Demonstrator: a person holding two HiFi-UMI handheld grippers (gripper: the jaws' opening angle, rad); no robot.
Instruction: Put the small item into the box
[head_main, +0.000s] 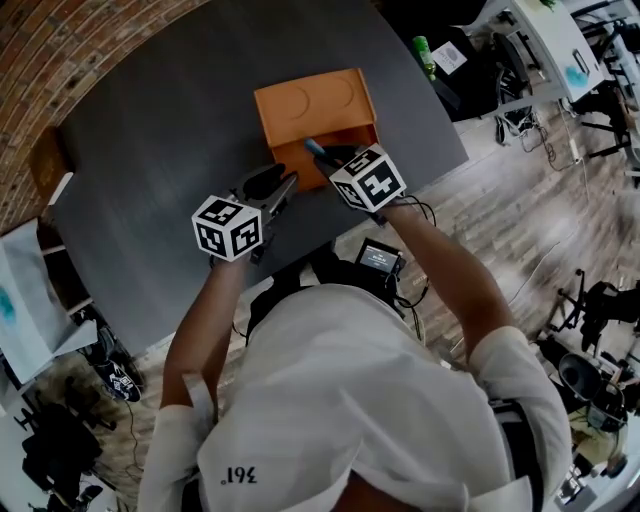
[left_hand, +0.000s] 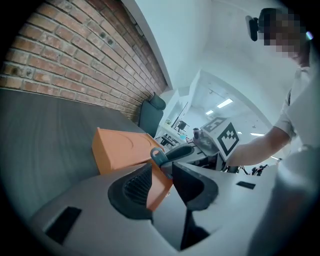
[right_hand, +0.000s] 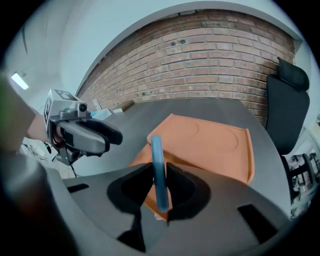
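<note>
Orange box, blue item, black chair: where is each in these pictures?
orange box (head_main: 315, 100): head view, on its top face.
blue item (right_hand: 159, 170): right gripper view, on its flat middle.
black chair (right_hand: 287, 110): right gripper view, on its backrest.

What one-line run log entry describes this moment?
right tongs: shut on blue item, at orange box | left tongs: open around its flap

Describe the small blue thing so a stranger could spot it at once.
On the dark grey table sits an orange box, with the right gripper at its near edge. The small blue item is a thin strip standing on edge, pinched between that gripper's fingers, the only blue thing among orange and grey.
</note>
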